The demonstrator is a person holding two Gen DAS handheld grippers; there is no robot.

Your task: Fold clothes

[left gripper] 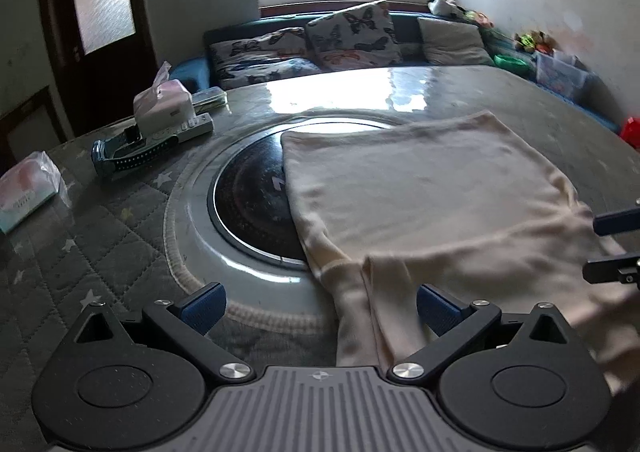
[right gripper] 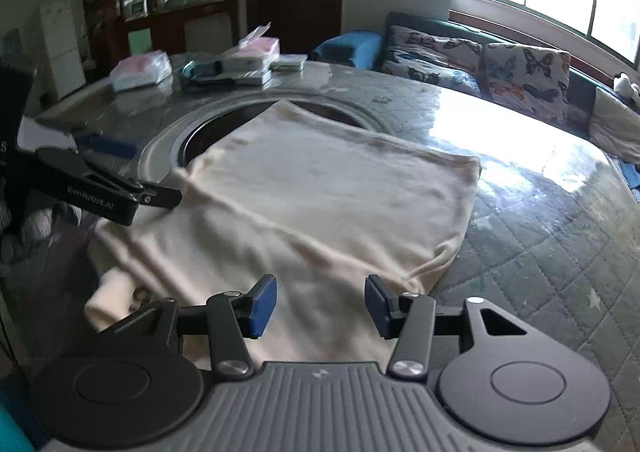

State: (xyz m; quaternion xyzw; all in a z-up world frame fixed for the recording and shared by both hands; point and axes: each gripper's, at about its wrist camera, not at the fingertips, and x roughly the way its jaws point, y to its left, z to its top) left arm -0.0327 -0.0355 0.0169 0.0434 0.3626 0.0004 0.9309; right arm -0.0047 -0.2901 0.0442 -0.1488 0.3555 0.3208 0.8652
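One fold at least looks done — the cream garment (right gripper: 320, 188) lies doubled on the counter (right gripper: 540, 236), partly over its round inset, sleeve end still loose — and both the left hand-held gripper (left gripper: 318, 312) and right hand-held gripper (right gripper: 320, 306) hover released above it.

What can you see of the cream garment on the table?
The cream knit garment, soft and plain, lies folded into a rough rectangle with a diagonal crease across it. It rests flat on the quilted grey table cover, its far end overlapping the round dark inset cooktop. A sleeve-like end trails toward the near edge. Neither claw grips it.
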